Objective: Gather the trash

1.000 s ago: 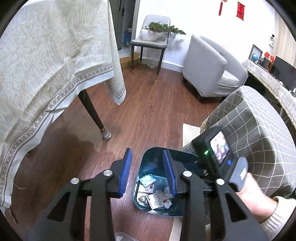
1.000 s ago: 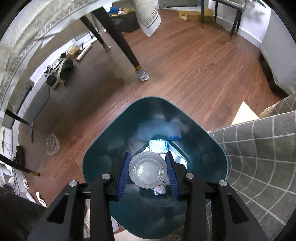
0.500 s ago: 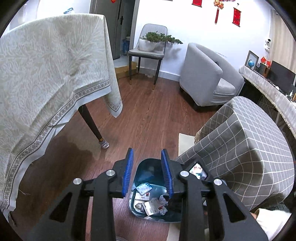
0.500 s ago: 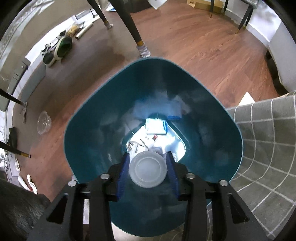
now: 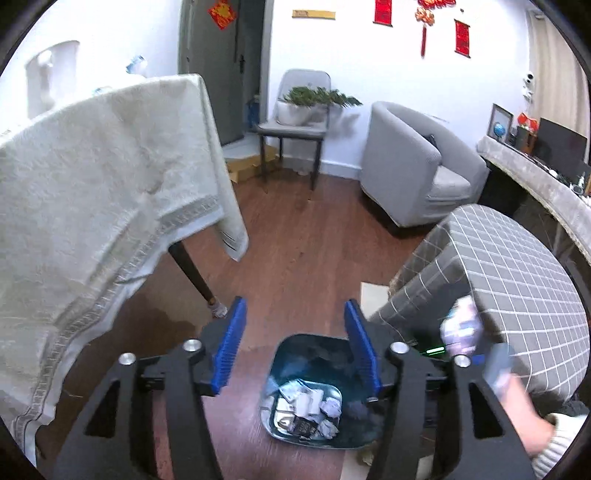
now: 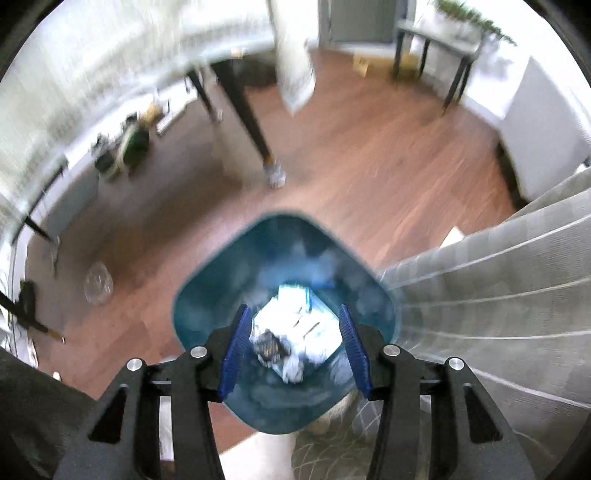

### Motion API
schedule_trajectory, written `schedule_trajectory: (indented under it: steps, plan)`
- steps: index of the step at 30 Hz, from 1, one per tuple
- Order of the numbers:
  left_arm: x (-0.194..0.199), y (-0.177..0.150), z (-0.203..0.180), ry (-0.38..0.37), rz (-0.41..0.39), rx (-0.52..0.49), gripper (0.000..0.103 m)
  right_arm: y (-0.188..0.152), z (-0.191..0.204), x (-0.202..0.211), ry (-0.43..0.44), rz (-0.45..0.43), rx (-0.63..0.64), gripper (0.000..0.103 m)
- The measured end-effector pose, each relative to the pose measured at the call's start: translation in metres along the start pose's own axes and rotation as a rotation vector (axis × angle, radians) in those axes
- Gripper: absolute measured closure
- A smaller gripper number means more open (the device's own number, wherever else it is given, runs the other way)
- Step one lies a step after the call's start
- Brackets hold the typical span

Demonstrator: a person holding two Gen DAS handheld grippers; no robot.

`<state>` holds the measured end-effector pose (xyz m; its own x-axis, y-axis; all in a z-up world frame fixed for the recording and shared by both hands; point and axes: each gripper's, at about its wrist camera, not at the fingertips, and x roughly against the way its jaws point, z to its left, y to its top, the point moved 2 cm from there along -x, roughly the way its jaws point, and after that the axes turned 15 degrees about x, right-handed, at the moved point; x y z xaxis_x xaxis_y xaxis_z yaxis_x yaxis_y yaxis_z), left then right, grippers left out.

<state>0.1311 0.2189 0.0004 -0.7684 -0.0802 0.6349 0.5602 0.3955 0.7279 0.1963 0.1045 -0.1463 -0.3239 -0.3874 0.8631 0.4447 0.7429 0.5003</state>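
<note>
- Bin [image 6: 199, 310] holds wrappers and paper; I count that part done.
- Left hand-held gripper [image 5: 293, 347] and right hand-held gripper [image 6: 293, 349] both gape, jaws just widened, empty.
- Clear cup [image 6: 98, 282] left on floor [image 6: 369, 166].

1. Reddish-brown wood floor [image 5: 295, 258] runs across the room.
2. A cream patterned tablecloth [image 5: 92, 203] drapes a dark-legged table at left.
3. A grey armchair [image 5: 417, 166] stands against the white wall [image 5: 369, 74], beside a chair [image 5: 295, 129] bearing a potted plant [image 5: 314, 98].
4. Red ornaments [image 5: 423, 22] hang on that wall.
5. A grey checked cover [image 5: 517, 277] fills the right.
</note>
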Motion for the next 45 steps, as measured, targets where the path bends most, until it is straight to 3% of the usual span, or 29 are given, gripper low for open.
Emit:
schedule_trajectory:
  steps: [8,16,22,29,36,45]
  plan:
    - [0.046,-0.002,-0.015,0.002,-0.134,0.015,0.013,-0.014,-0.016,0.133,-0.208,-0.258,-0.044,0.034]
    - [0.093,-0.026,-0.037,-0.038,-0.223,0.018,0.007,-0.07,-0.03,0.221,-0.378,-0.384,-0.138,0.024]
    - [0.127,-0.032,-0.048,-0.041,-0.291,0.01,0.004,-0.112,-0.037,0.275,-0.482,-0.422,-0.196,0.016]
    - [0.15,-0.041,-0.064,-0.065,-0.298,-0.016,0.004,-0.169,-0.043,0.326,-0.577,-0.448,-0.284,0.004]
    - [0.154,-0.077,-0.077,-0.04,-0.268,-0.079,0.003,-0.229,-0.036,0.365,-0.621,-0.496,-0.353,0.004]
    - [0.135,-0.126,-0.076,-0.03,-0.19,-0.094,0.003,-0.274,-0.024,0.359,-0.61,-0.486,-0.375,0.004]
